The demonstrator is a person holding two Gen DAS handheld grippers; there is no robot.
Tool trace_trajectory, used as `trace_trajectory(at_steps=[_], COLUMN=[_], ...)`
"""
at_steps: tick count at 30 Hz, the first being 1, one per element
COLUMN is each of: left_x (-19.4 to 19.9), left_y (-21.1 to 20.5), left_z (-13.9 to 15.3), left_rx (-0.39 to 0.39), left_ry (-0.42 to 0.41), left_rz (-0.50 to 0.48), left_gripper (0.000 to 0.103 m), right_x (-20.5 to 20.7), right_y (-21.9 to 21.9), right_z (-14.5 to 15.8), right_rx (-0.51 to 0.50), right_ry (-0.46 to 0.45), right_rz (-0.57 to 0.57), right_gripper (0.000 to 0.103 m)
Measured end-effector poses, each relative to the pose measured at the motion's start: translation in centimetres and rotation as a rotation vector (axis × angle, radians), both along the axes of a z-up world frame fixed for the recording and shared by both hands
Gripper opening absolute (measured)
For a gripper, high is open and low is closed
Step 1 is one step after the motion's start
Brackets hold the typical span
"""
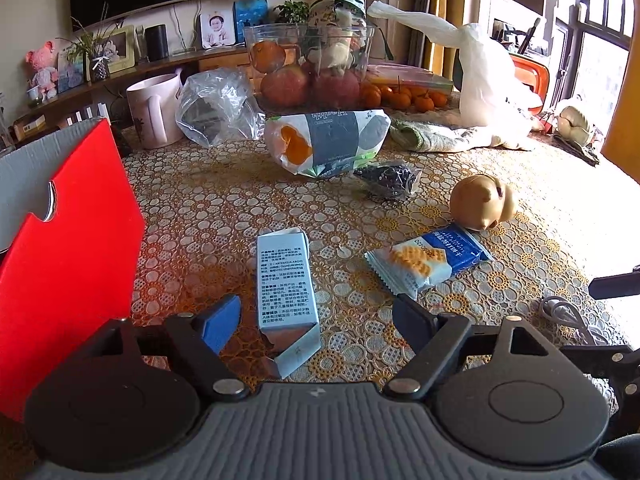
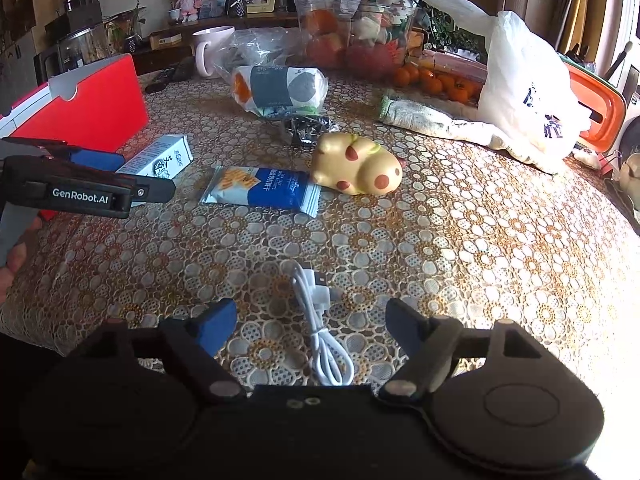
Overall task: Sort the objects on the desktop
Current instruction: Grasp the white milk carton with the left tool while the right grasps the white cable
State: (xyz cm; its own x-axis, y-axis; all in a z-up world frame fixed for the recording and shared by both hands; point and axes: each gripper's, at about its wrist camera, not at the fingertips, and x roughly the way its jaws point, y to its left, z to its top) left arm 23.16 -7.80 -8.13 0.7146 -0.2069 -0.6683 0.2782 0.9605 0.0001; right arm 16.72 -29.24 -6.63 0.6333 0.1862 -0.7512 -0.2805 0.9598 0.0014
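A pale blue carton (image 1: pixel 286 280) printed with text lies flat on the lace tablecloth, between the fingers of my left gripper (image 1: pixel 316 312). The pads stand clear of its sides, so that gripper is open. In the right wrist view the same carton (image 2: pixel 160 156) lies beside the red box (image 2: pixel 92 108). My right gripper (image 2: pixel 310 312) is open over a coiled white USB cable (image 2: pixel 320 320), not touching it. A blue-and-white cracker packet (image 1: pixel 428 260) (image 2: pixel 264 190) and a tan spotted toy animal (image 1: pixel 482 200) (image 2: pixel 356 168) lie farther out.
The open red box (image 1: pixel 72 240) stands close on the left. A dark wrapped packet (image 1: pixel 388 180), a printed snack bag (image 1: pixel 328 140), a pink mug (image 1: pixel 154 112), a clear fruit tub (image 1: pixel 308 68), a cloth (image 1: pixel 432 136) and a white plastic bag (image 1: pixel 488 84) crowd the table's far side.
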Motion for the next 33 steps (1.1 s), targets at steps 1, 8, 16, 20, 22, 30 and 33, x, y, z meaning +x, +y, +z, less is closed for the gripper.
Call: trace_trajectory(at_steps=[1,8,16,20,22,30,33], left_x=[0.1,0.3,0.3,0.5,0.6,0.3,-0.1], left_y=[0.0,0.2,0.2,0.5,0.7,0.9,0.8], left_z=[0.0,-0.1,-0.1,-0.1,-0.1,0.4,0.6], left_rx=[0.0,-0.003,0.002,0.004,0.003,-0.003,-0.001], left_ry=[0.0,0.005,0.0,0.004,0.007,0.0,-0.006], left_rz=[0.002,0.017,0.024,0.036,0.045,0.046,0.034], left_gripper=[0.081,0.063,0.051,0.04,0.035,0.031,0.03], right_x=[0.1,0.3,0.1,0.1,0.1,-0.1,-0.2], right_y=[0.0,-0.1,0.2,0.1,0.0,0.1,0.0], right_z=[0.0,-0.3,-0.2,-0.2,-0.2,0.1,0.3], right_rx=[-0.002,-0.015,-0.024,-0.022,-0.019,-0.024,-0.023], right_ry=[0.002,0.022,0.019,0.02,0.019,0.019,0.017], right_rz=[-0.002,-0.004,0.007,-0.001,-0.005,-0.004,-0.007], right_gripper=[0.079,0.043,0.033,0.031,0.02,0.011,0.009])
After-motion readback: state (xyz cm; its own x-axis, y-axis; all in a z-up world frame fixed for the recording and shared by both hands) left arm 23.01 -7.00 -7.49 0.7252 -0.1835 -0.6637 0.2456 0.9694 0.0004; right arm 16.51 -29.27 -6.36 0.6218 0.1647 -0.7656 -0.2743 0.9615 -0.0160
